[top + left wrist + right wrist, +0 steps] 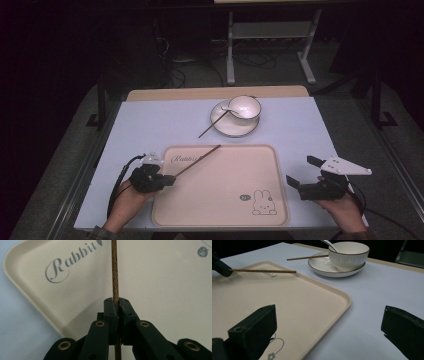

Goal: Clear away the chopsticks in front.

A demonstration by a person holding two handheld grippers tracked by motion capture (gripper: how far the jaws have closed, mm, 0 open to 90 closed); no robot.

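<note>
The chopstick (pixel 198 160) in my left gripper (pixel 170 180) is clamped at its near end between the closed jaws and slants up and away to the right, above the near-left part of the beige tray (pixel 220 210). A second chopstick (pixel 214 123) lies farther off, leaning on the rim of the white plate (pixel 225 131), its near tip on the table (pixel 150 125). A bowl (pixel 245 107) with a spoon (pixel 229 107) sits on that plate. My right gripper (pixel 303 172) holds nothing, jaws wide apart, just right of the tray.
</note>
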